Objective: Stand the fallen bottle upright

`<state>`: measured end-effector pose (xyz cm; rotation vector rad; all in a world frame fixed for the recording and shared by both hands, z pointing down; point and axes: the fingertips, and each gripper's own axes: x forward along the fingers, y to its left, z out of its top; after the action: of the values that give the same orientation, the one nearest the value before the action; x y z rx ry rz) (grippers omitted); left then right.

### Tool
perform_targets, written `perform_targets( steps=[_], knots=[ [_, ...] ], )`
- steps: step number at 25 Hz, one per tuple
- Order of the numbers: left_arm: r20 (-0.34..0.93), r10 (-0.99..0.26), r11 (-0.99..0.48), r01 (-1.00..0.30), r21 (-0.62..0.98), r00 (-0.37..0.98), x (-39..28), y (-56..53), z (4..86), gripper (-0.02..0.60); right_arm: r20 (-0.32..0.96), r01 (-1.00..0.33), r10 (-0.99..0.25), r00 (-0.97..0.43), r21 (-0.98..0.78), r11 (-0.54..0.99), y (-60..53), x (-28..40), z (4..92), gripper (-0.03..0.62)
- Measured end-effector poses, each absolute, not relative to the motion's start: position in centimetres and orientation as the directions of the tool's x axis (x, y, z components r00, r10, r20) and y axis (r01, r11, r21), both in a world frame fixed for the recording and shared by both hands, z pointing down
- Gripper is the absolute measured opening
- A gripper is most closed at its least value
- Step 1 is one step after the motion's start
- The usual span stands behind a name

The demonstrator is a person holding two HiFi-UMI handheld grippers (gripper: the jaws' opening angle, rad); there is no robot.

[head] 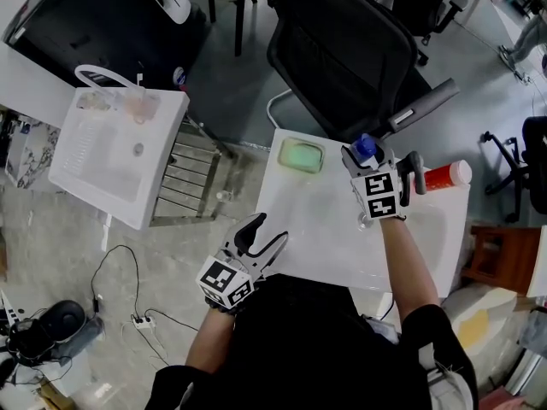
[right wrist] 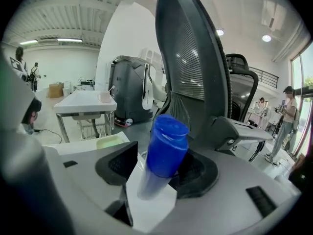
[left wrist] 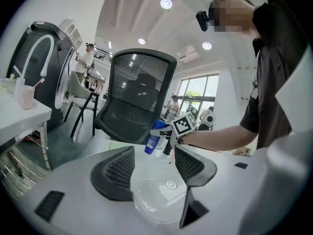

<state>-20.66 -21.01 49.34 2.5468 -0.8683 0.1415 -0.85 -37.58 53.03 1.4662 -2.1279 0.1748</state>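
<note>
Straddling the one blue bottle, my right gripper stood wide-jawed; my left gripper gaped wide too, empty.

A white table stands on a grey mottled floor. A black mesh-back office chair stands at its far edge. To the left, a white sink unit sits above a metal rack. Round ceiling lights and tall windows light the white-walled room. Cables lie on the floor.
</note>
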Motion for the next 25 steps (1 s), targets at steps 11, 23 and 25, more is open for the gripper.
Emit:
perform_targets(
  steps=[11,23,25],
  knots=[
    [0.229,-0.579,-0.697,-0.621,0.359,0.783,-20.0,-20.9,49.2,0.273,0.405,-0.917,-0.888,-0.217,0.227,0.328,-36.0,0.6,50.0,0.252],
    [0.184,-0.600,-0.729,-0.627,0.273,0.778,-13.9,-20.9,45.8,0.182,0.235,-0.888,-0.896,-0.377,0.182,0.422,-27.1,0.9,42.9,0.196],
    [0.189,-0.621,-0.720,-0.649,0.247,0.761,-12.8,-21.0,45.2,0.145,0.196,-0.891,-0.887,-0.419,0.098,0.443,-25.6,1.9,41.5,0.156]
  ],
)
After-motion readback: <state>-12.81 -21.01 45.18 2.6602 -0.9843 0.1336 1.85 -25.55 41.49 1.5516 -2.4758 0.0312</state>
